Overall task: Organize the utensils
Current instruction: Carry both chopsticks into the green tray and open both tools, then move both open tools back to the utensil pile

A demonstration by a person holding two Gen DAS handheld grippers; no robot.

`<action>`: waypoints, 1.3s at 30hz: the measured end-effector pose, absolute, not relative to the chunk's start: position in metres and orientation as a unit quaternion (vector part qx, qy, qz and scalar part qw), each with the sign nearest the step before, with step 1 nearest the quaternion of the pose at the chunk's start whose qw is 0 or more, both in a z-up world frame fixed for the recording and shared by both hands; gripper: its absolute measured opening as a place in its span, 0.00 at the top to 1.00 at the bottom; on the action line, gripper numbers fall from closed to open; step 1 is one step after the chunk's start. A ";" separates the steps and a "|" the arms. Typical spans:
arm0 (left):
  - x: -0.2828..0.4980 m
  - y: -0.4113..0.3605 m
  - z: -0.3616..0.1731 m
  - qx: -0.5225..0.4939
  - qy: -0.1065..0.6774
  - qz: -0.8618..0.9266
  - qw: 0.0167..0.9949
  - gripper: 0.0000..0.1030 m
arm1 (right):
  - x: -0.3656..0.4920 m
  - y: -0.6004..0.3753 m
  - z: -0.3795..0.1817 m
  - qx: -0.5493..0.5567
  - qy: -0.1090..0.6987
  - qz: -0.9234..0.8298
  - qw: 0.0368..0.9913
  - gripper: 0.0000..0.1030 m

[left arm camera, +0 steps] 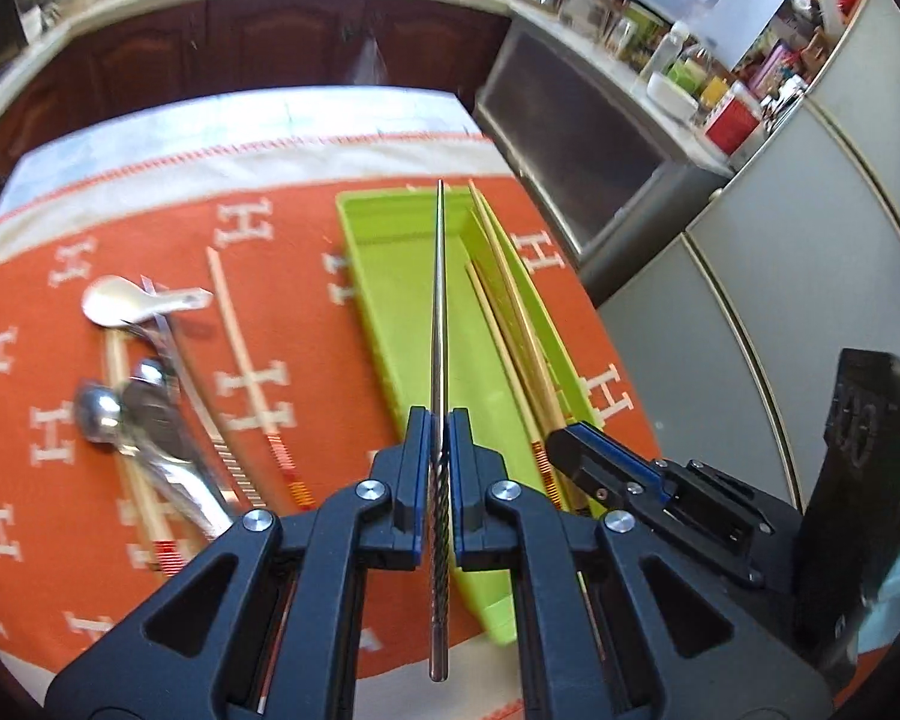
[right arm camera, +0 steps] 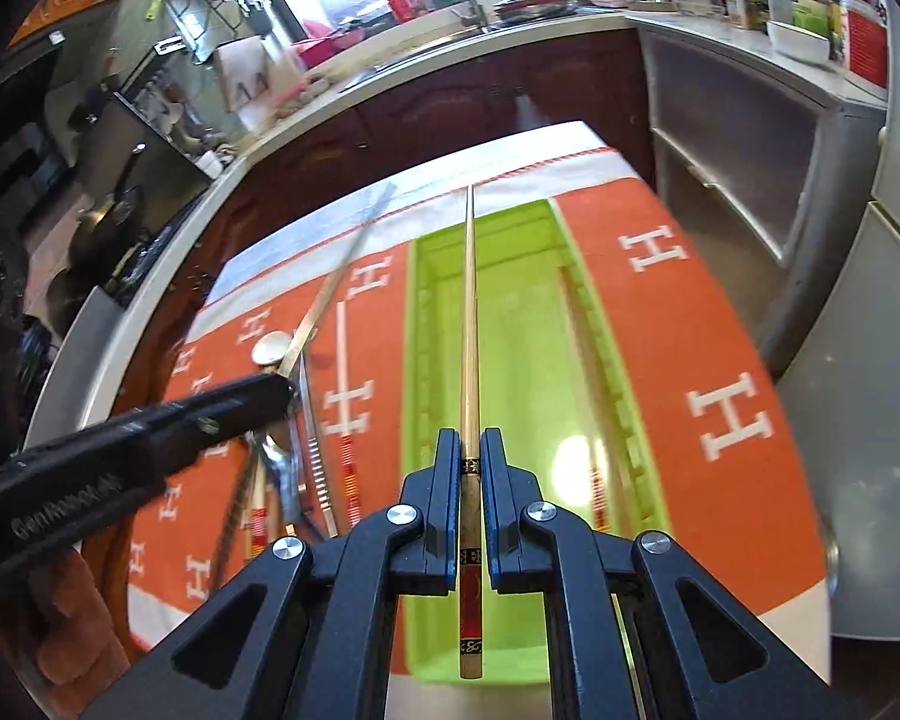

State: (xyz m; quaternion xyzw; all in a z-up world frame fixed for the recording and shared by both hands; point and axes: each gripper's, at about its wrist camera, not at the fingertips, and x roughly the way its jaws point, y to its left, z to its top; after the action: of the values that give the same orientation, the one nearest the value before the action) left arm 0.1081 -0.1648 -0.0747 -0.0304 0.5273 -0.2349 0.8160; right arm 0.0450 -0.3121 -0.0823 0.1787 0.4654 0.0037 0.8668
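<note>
My left gripper is shut on a metal chopstick and holds it lengthwise above the green tray. Several wooden chopsticks lie along the tray's right side. My right gripper is shut on a wooden chopstick with a red and black end, held over the green tray. In the left wrist view the right gripper is at the tray's right edge. In the right wrist view the left gripper is at the left with its metal chopstick.
On the orange cloth left of the tray lie a white ceramic spoon, metal spoons and loose chopsticks. Beyond the table are dark cabinets, a cluttered counter and grey cupboards on the right.
</note>
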 end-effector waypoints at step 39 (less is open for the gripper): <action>0.033 0.028 -0.085 0.000 0.489 -0.074 0.869 0.54 | 0.019 -0.193 -0.080 0.124 0.478 0.121 0.861 0.77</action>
State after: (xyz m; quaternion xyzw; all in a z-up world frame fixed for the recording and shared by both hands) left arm 0.0328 0.0282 -0.0851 0.0000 0.4891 -0.0744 0.8691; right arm 0.0195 -0.1927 -0.0800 0.1235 0.4784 0.1214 0.8609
